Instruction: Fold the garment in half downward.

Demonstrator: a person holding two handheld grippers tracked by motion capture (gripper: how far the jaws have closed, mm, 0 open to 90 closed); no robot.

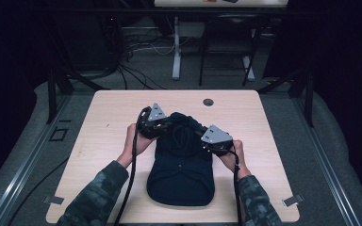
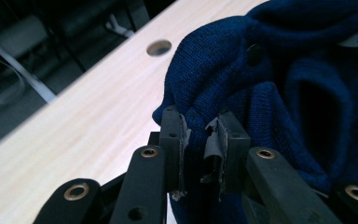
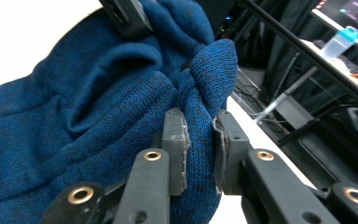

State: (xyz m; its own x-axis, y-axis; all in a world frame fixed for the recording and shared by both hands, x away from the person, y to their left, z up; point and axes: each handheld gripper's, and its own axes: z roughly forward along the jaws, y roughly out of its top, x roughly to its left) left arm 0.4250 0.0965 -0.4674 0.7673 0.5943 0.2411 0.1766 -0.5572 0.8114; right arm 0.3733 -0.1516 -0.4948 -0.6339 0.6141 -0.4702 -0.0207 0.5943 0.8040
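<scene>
The left claw is clenched on a fold of the dark blue knitted garment, its two black jaws pinching the wool between their pads; in the high view this claw sits at the garment's far left corner. The right claw is likewise clamped on a bunched fold of the same knit, and in the high view it grips the garment's right side, a little nearer the person than the left one. Each claw carries a grey three-cornered plate and a black cable that trails back past the person's camouflage-patterned sleeves. Between the two claws the cloth is gathered and lifted into a hump, while the rest lies flat on the surface, reaching down towards the near edge, roughly midway between the left and right edges. A dark button shows on the knit in the left gripper view. A round hole sits in the surface near the far edge, beyond the garment
</scene>
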